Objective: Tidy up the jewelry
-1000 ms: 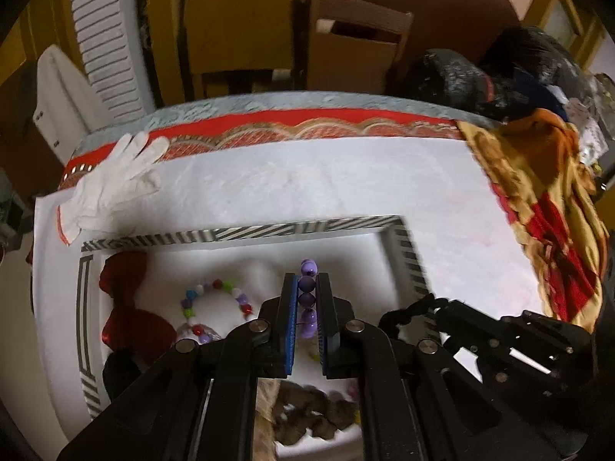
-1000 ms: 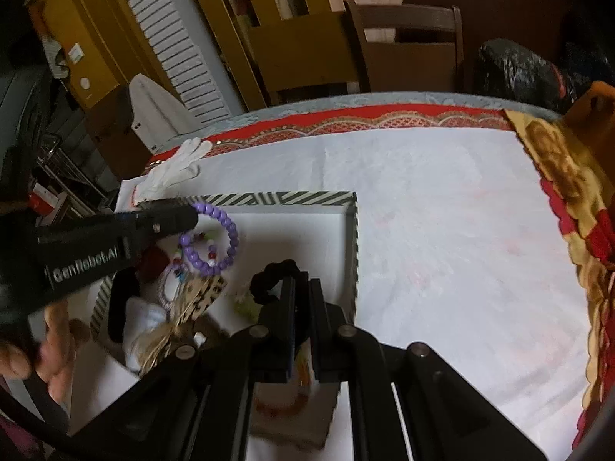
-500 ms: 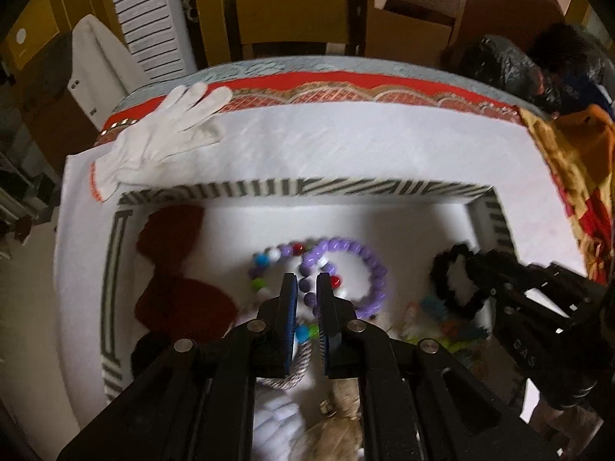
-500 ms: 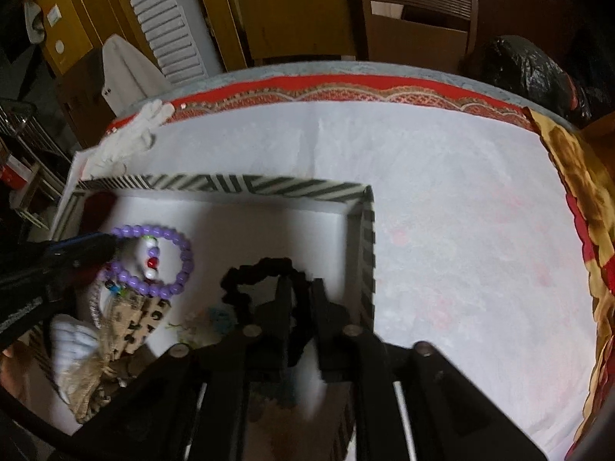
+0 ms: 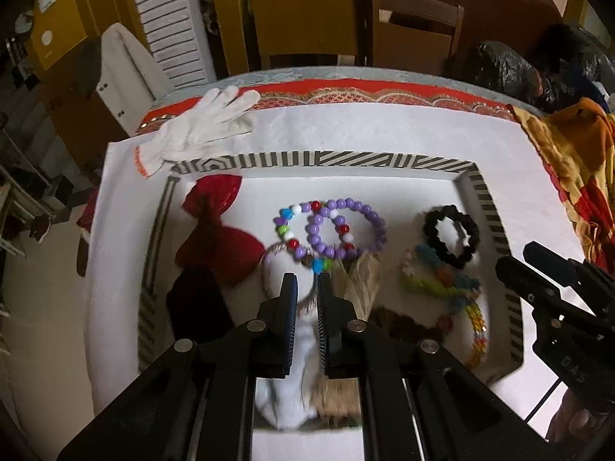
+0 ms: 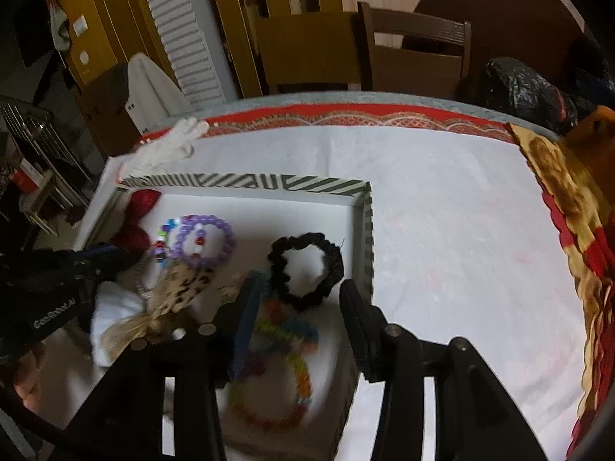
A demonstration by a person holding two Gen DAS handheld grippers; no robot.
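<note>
Through your left wrist camera, the letters "DAS" show on the body of the right gripper (image 5: 511,269) at the right edge. The striped tray (image 5: 326,159) lies on the white cloth of the bench (image 5: 346,130), toward its left side. In the tray, a red bow (image 5: 215,238) sits near the far left corner; a purple bead bracelet (image 5: 346,230) lies in the middle, overlapping a mixed-colour bead bracelet (image 5: 292,226). A black scrunchie (image 5: 451,236) lies near the tray's right wall, just beyond a multicoloured bead piece (image 5: 442,280). A white glove (image 5: 200,130) rests on the cloth at the tray's far left corner. Your left gripper (image 5: 305,280) points steeply down over the tray's near middle, its jaws drawn close together with only a narrow slit and nothing between them; the purple bracelet lies free just beyond the tips.

Through your right wrist camera, "GenRobot.AI" reads on the left gripper's body at the left edge. The tray's far right corner sits just beyond your right gripper (image 6: 298,288). Its jaws have just been opening and stand apart, pressing on nothing; the black scrunchie lies flat on the tray floor just ahead of the gap, beside the right wall. The multicoloured bead piece lies blurred below the gap. A patterned fabric bow (image 6: 173,292) and something white lie at the tray's near left.
</note>
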